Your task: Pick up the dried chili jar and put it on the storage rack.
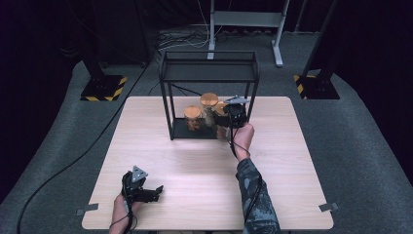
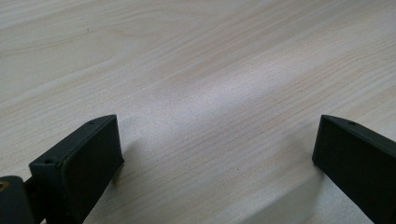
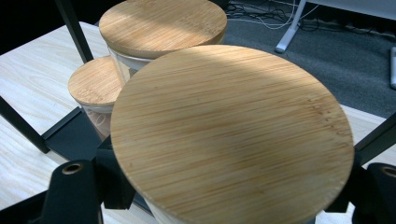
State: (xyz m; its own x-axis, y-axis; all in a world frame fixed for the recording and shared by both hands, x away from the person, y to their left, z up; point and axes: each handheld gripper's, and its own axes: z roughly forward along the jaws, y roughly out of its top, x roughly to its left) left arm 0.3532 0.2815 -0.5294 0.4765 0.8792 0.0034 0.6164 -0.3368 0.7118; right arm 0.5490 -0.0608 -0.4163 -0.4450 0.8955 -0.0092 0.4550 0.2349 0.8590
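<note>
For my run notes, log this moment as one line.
right tool: shut on jar, at rack | left tool: open, idle on table | two other jars in rack

The near half of the desk (image 1: 195,185) lies bare, and the left gripper (image 1: 155,191) rests there with plain wood between its wide-set jaws. The far half is taken up by a black metal shelf frame (image 1: 209,92). Its thin posts stand at the corners and its top tray roofs the space, so entry is only through the open sides. On the bottom tray, 3 jars with wooden lids crowd together: a short jar (image 1: 193,118), a tall jar (image 1: 209,105) and the jar (image 3: 233,135) gripped by the right gripper (image 1: 229,122), touching or nearly so. Bare desk flanks the frame on both sides.
</note>
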